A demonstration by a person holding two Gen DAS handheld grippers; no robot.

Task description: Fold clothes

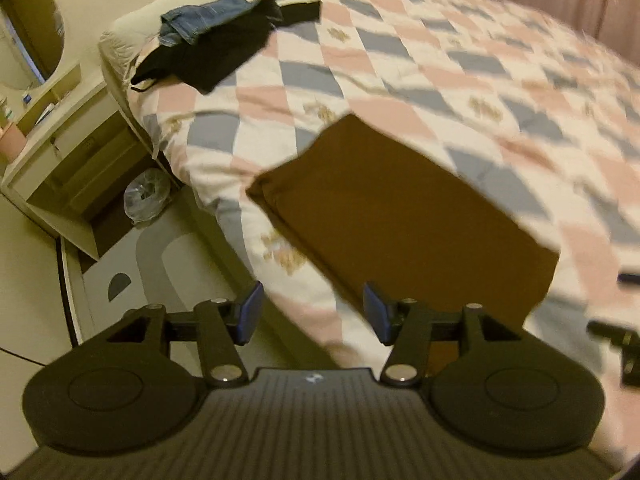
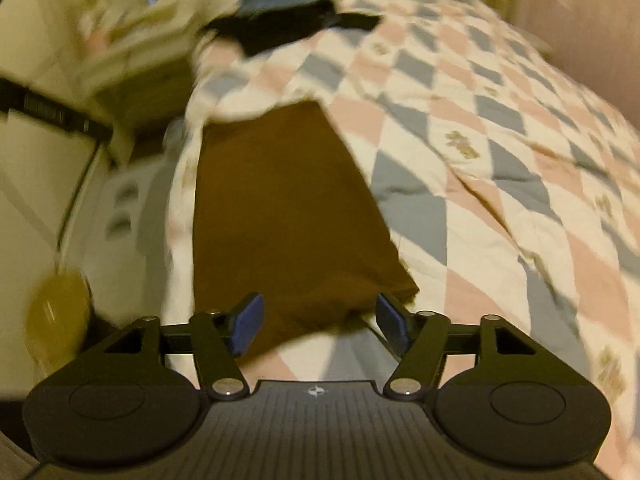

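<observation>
Brown garment folded flat on the bed, long axis running straight up the frame from the right gripper, nearer than the left gripper; both jaws wide, empty

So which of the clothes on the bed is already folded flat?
The brown garment, a neat rectangle near the bed's edge just ahead of both tools. The black garment and the jeans lie rumpled together farther up the bed.
</observation>
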